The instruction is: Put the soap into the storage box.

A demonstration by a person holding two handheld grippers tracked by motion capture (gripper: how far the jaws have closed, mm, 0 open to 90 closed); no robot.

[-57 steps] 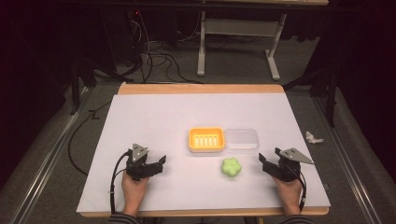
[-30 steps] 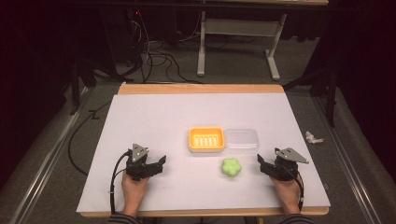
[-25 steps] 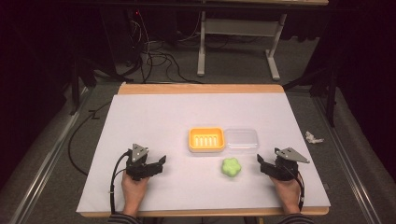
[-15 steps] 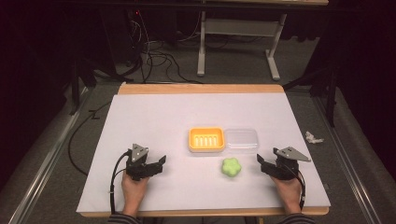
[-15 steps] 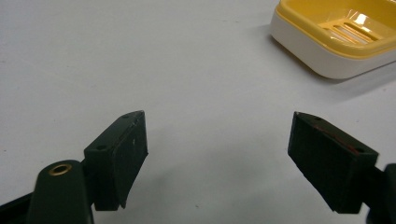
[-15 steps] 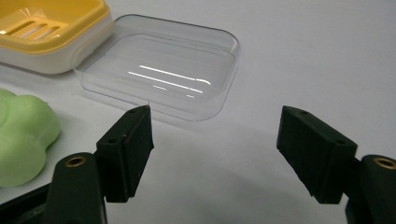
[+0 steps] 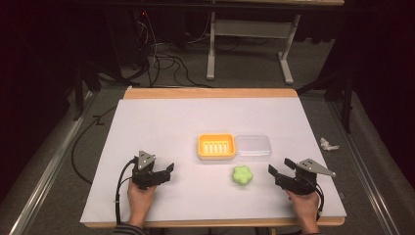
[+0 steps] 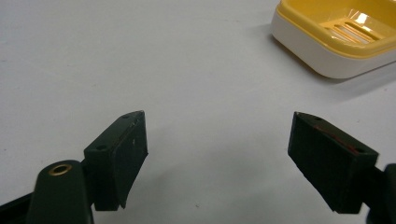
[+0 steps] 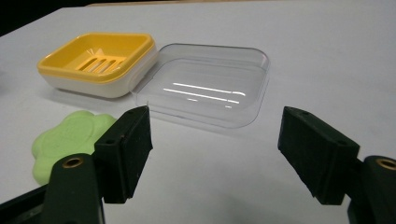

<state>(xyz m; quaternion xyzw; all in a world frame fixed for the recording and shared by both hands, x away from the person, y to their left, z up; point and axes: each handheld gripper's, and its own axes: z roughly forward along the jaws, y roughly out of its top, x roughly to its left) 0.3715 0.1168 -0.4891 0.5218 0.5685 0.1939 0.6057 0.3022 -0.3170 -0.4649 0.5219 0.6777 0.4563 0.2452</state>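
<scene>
Pre-grasp stage, by my reading: right tool [image 7: 280, 175] rests on the desk [image 7: 161, 122], jaws wide and empty, near the green soap [image 7: 242, 175], which lies just before the yellow soap dish [image 7: 216, 146] and its clear lid [image 7: 253, 145]. Left tool [image 7: 165, 171] idle, jaws wide. Next move likely calls for closing in leftward on the soap; open desk all round, front edge close behind both hands.

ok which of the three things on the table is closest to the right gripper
The green flower-shaped soap: it lies just left of the right gripper, nearer than the yellow soap dish or clear lid.
</scene>
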